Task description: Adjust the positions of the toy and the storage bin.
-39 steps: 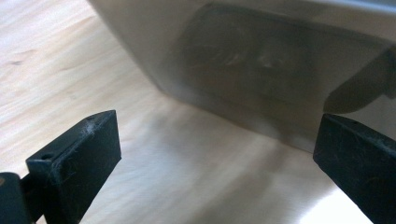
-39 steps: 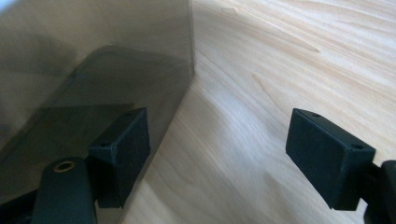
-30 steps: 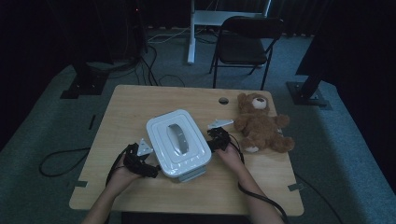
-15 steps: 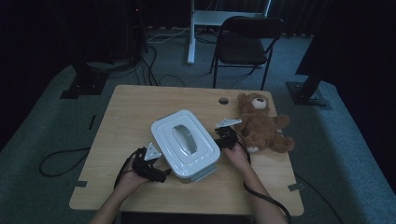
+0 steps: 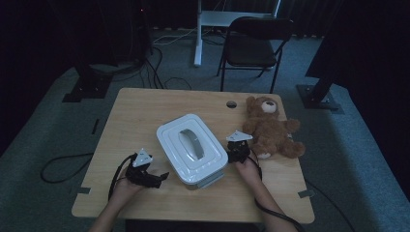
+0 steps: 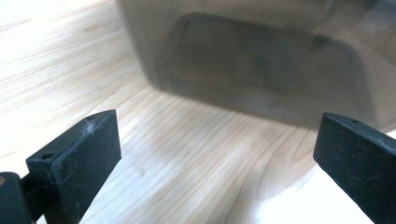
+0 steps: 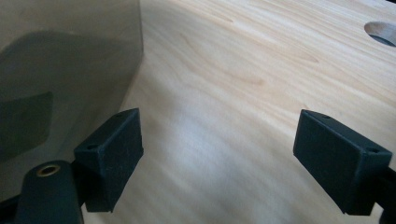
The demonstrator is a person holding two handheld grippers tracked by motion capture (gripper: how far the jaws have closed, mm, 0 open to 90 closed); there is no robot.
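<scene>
left claw (image 5: 162, 178) wide | right claw (image 5: 238, 155) wide — flank box (image 5: 193, 150) | teddy bear (image 5: 270, 128) beside right

The high view is dim and murky; both gripper views are bright, blurred close up.

A lidded box (image 5: 192, 149) sat mid-desk (image 5: 135, 116). The left gripper (image 5: 153, 177) lay just left of it, the right gripper (image 5: 238, 153) just right. A teddy bear (image 5: 270, 128) lay farther right.
</scene>
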